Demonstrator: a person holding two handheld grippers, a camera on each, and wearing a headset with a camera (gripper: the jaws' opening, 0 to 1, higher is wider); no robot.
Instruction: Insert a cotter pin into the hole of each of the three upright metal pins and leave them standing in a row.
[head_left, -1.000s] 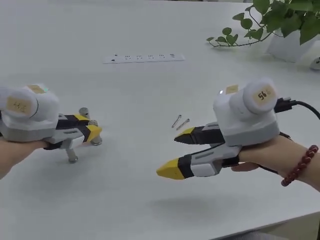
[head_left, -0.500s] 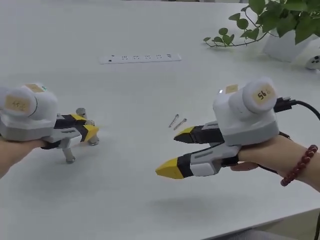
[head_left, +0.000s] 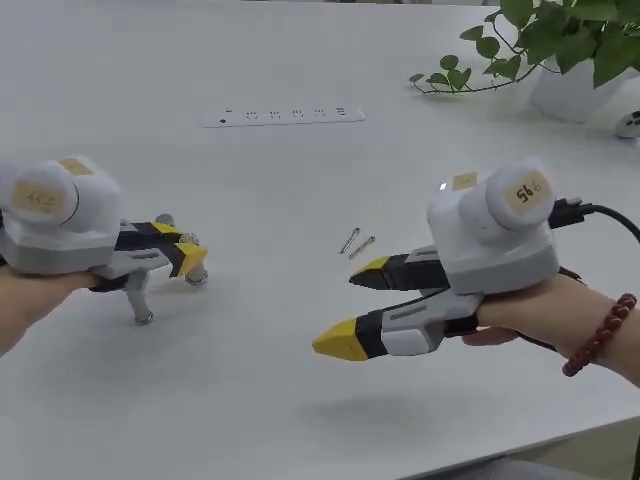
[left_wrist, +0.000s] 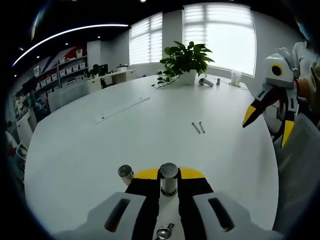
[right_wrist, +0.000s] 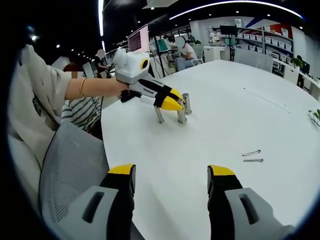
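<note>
White table (head_left: 300, 400) bears 2 cotter pins (head_left: 356, 242), power strip (head_left: 283, 116), standing metal pins (right_wrist: 186, 103), potted plant (head_left: 565, 95).

Head view looks down over the table (head_left: 300, 200). Left gripper view, close on a pin (left_wrist: 169, 177), faces the plant (left_wrist: 185, 55); right gripper view faces the left gripper (right_wrist: 172, 101). All 3 share the cotter pins (head_left: 357, 243).
</note>
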